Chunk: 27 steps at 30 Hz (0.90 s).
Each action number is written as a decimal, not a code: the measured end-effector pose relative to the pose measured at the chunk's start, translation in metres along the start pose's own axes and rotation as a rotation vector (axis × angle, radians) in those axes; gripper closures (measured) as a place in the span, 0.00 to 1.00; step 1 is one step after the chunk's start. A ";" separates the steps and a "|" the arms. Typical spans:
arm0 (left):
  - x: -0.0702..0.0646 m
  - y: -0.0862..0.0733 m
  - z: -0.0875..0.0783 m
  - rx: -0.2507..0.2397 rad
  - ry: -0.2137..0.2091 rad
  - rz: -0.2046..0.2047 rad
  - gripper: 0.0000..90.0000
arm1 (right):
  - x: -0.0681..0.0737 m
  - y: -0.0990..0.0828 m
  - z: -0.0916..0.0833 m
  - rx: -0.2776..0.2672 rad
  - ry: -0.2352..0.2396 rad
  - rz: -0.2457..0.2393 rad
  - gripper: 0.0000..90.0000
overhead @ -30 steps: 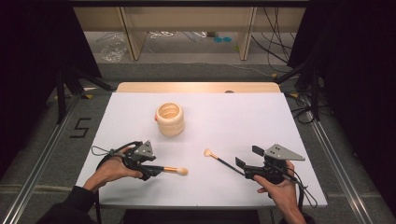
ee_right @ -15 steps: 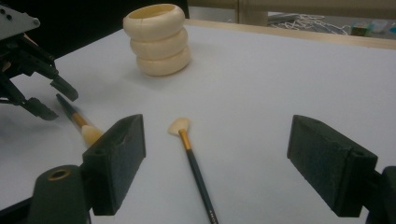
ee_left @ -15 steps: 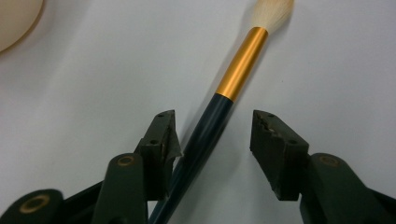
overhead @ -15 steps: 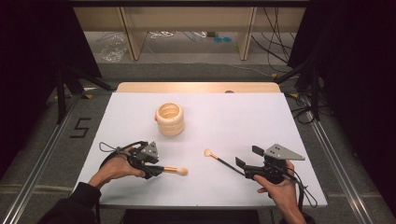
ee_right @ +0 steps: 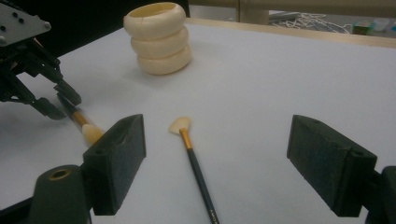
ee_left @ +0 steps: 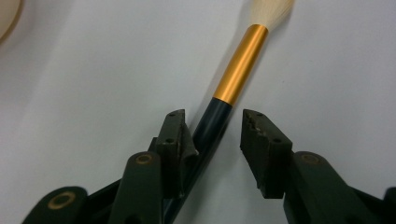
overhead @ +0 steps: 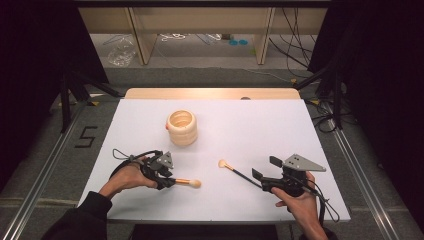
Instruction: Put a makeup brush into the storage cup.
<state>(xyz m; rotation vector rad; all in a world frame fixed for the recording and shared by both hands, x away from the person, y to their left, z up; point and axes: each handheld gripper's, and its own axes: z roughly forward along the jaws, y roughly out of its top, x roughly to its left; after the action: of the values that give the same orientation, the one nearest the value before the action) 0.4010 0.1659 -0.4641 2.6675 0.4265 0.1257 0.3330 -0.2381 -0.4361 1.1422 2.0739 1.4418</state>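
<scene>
1. The round brush (ee_left: 241, 63) that my left tongs (ee_left: 212, 135) are working on has a dark handle, a gold metal collar and a pale, soft tuft. It lies flat on the white desk (overhead: 260, 125), near the front-left part, tuft pointing toward the middle.
2. My left tongs have just been closing, with the dark handle between the jaws. One pad (ee_left: 176, 135) touches the handle; the other stands off with a gap, so nothing is clamped yet.
3. The fan brush (ee_right: 189, 149) lies between my right tongs (ee_right: 217, 163), flat on the desk, black thin handle, gold collar, pale flared tip pointing away from me.
4. My right tongs stand wide, pads well apart from that handle on both sides.
5. Farther back sits a cream holder (overhead: 181, 127) shaped like three stacked rings, upright, open on top.
6. I can read no brand on either brush. On the floor left of the desk, a black "5" (overhead: 86, 137) is marked.
</scene>
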 end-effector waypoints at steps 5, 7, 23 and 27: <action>-0.001 0.002 0.002 0.021 -0.008 -0.004 0.71 | 0.000 0.000 0.001 -0.004 0.000 -0.006 0.23; 0.000 0.001 0.003 0.048 -0.015 -0.003 0.72 | 0.000 0.000 0.001 -0.003 -0.001 -0.005 0.23; 0.010 0.014 0.004 0.163 -0.062 -0.001 0.83 | -0.001 0.000 0.001 0.009 0.003 -0.006 0.24; 0.011 0.018 0.005 0.194 -0.067 -0.004 0.84 | -0.001 0.000 0.001 0.003 0.004 -0.001 0.24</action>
<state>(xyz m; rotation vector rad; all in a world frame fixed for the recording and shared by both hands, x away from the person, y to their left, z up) 0.4174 0.1520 -0.4601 2.8512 0.4423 -0.0071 0.3338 -0.2381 -0.4370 1.1406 2.0800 1.4420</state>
